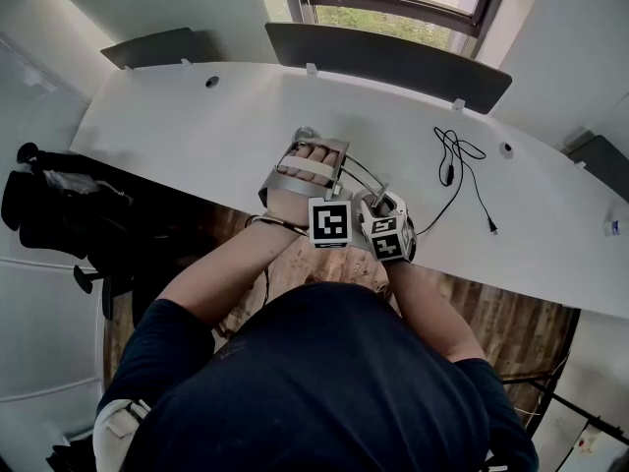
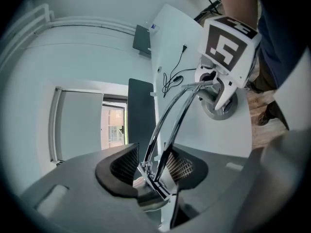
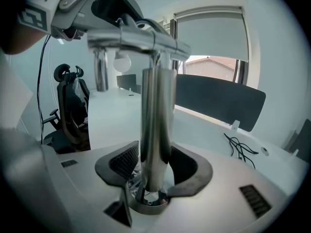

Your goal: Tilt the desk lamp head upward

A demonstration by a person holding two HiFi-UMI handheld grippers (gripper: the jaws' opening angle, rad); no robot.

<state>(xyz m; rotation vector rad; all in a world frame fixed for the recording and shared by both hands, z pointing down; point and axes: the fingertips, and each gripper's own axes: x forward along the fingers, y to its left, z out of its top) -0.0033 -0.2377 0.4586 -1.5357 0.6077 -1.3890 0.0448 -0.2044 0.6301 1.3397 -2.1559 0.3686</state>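
Left hand-held gripper [image 2: 153,166] released, lamp rods [image 2: 167,125] between jaws; right hand-held gripper [image 3: 152,166] released around post [image 3: 155,120], just above base [image 3: 146,205]. Chrome judged slick, stiff; rods to be gripped firmly, post steadied.

No words, brands or numbers are legible here. The left marker cube [image 1: 330,222] and right marker cube [image 1: 385,236] show only black-and-white square patterns. Far right of them, a small tag [image 1: 611,227] on the surface [image 1: 197,136] is too tiny to read.
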